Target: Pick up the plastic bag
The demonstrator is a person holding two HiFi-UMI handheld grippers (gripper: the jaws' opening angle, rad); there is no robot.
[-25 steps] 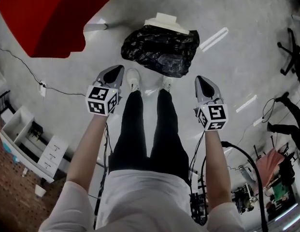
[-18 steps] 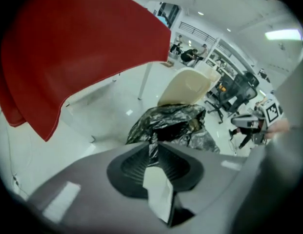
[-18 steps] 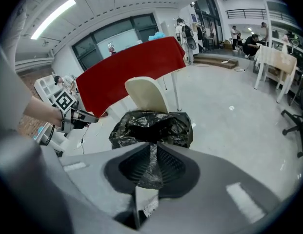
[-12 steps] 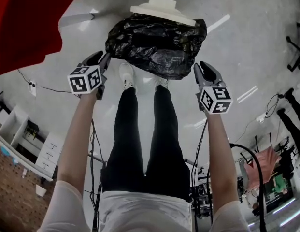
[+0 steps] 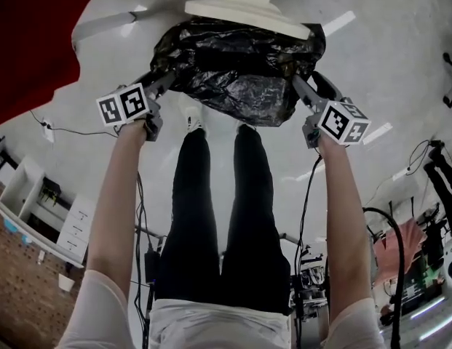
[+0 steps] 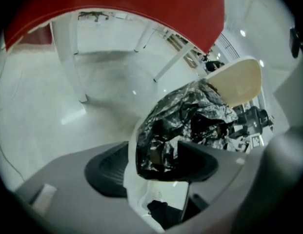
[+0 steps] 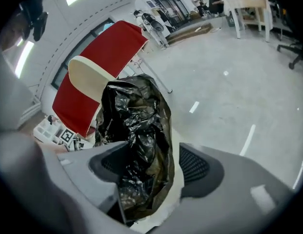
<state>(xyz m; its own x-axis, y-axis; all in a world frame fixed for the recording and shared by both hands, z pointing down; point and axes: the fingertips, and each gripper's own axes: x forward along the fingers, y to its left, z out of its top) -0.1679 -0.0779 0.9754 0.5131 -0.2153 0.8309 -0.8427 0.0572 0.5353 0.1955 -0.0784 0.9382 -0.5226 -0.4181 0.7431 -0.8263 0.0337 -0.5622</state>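
Plastic bag (image 5: 236, 71) ends inside left tongs (image 5: 164, 83), right tongs (image 5: 304, 84), jaws just opened.

I see even, bright overhead light; strip-lamp reflections streak the glossy pale grey floor (image 5: 400, 64); the crinkled black plastic bag (image 5: 236, 75) glints; both gripper views bend strongly, with dark vignetted corners and soft, blurred foreground.

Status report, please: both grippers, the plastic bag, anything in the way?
Left gripper, right gripper: jaws just opened wide, neither clamped. Plastic bag edge between both pairs, not yet gripped. White rim under the bag also between the jaws.
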